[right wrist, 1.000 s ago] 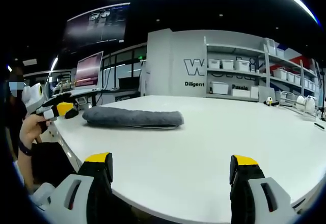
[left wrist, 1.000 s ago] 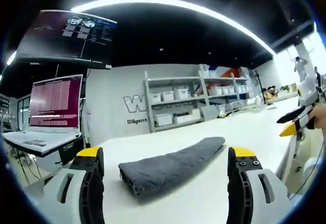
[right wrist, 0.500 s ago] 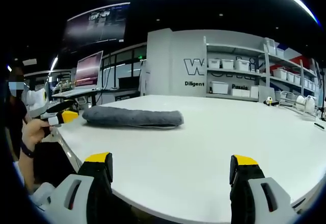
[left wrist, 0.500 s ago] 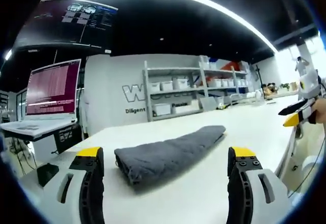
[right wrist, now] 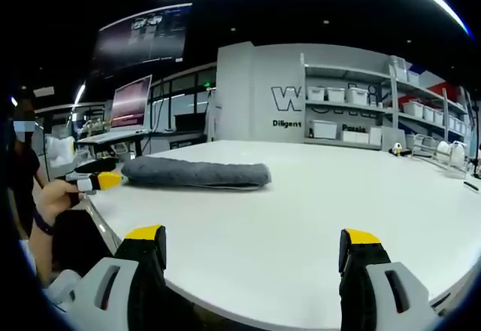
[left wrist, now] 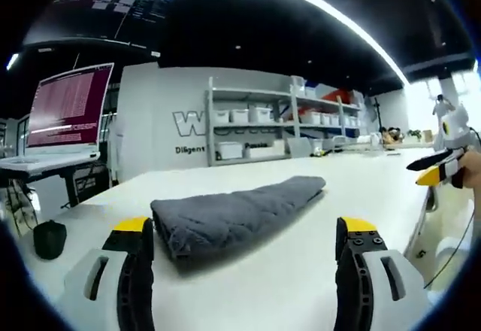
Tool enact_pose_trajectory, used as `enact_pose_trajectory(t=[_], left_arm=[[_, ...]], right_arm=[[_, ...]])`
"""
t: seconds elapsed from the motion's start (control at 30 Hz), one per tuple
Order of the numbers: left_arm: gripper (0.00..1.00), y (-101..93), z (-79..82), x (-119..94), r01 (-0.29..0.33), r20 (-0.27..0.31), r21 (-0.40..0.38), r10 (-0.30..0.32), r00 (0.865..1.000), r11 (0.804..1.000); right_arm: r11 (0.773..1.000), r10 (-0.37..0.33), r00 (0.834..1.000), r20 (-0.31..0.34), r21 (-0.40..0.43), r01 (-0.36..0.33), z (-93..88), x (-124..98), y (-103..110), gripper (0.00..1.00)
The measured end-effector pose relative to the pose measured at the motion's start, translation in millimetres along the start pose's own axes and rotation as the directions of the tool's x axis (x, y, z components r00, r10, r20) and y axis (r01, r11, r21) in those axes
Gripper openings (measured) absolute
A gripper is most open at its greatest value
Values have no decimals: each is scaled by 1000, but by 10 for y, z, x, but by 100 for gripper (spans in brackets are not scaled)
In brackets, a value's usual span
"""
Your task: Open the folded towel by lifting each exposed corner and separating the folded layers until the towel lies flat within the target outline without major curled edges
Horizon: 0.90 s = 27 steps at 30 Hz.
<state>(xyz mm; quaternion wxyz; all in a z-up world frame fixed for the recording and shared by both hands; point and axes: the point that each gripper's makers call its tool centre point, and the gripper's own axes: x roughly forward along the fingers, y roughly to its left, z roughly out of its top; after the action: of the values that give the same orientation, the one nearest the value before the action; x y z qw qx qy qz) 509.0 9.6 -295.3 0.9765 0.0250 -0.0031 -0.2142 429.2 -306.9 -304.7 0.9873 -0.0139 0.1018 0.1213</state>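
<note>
A dark grey towel lies folded into a long thick bundle on the white table; in the right gripper view the towel stretches across the table's far left part. My left gripper is open, its yellow-tipped jaws standing either side of the towel's near end, just short of it. My right gripper is open above the table's near edge, well away from the towel. The left gripper comes into the right gripper view at the towel's left end, held by a hand. The right gripper shows at the far right of the left gripper view.
A black mouse lies on the table to the left. A laptop with a lit screen stands on a desk behind. Shelves with white bins line the back wall. A person stands at the table's left edge.
The left gripper has dropped lower and moved in toward the towel's near end, which looms larger between its jaws. The right gripper has held still.
</note>
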Motion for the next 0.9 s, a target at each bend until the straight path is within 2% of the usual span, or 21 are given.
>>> enact_pose_trajectory(t=[0.23,0.9], left_arm=[[98,-53,-89,71,20,-25,-9,-20,999,1000],[97,-242,-113,129,75,-30,-11,-75,997,997]], right_arm=[[1000,-1,1000,-1,1,1,-3,-1,-7,97],[1000,3,1000,-2,-2,-3,4,11,-2,97]])
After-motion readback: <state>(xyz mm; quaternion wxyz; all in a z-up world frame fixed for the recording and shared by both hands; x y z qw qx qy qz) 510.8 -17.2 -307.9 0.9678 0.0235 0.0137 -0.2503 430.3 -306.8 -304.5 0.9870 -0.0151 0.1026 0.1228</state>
